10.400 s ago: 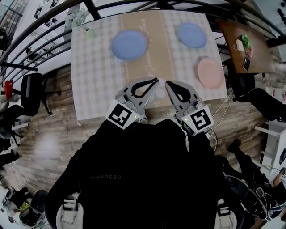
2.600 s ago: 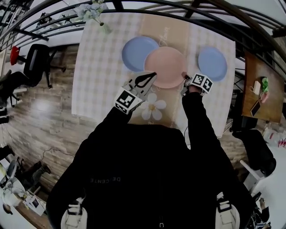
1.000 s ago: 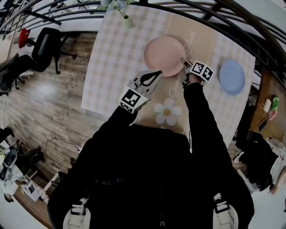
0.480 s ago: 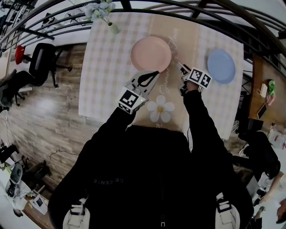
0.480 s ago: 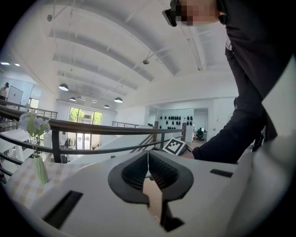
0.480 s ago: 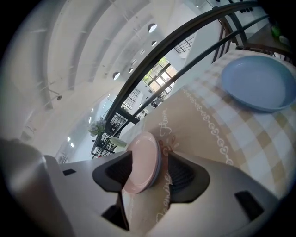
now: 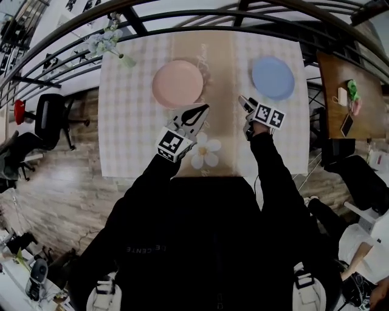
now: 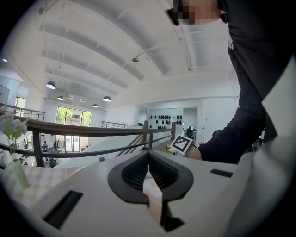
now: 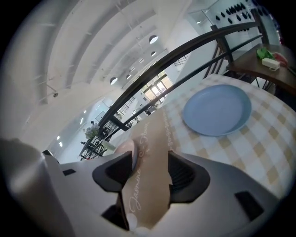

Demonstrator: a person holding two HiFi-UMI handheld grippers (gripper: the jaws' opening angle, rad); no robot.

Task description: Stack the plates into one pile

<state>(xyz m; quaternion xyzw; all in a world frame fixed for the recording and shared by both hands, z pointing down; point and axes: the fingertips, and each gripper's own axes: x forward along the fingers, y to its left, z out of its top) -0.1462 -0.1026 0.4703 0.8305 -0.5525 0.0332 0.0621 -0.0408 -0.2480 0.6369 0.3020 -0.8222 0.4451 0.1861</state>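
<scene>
A pink plate (image 7: 177,84) lies on the checked table (image 7: 124,133), left of the brown runner. Right of the runner lies a blue plate (image 7: 273,78), seen large in the right gripper view (image 9: 216,110). My left gripper (image 7: 202,109) hangs just below and right of the pink plate, its jaws shut on nothing (image 8: 148,156). Between the two plates, my right gripper (image 7: 243,101) stands open over the runner with nothing in it (image 9: 150,163). An edge of the pink plate (image 9: 127,149) shows behind its left jaw.
A vase of flowers (image 7: 110,44) stands at the table's far left corner. A dark railing (image 7: 200,15) runs along the far side. A wooden side table (image 7: 340,85) with small items is at the right, and a chair (image 7: 45,115) at the left.
The right gripper has let go of the pink plate's rim and drawn back to the right, jaws open. The left gripper stays shut near the plate. The view has shifted.
</scene>
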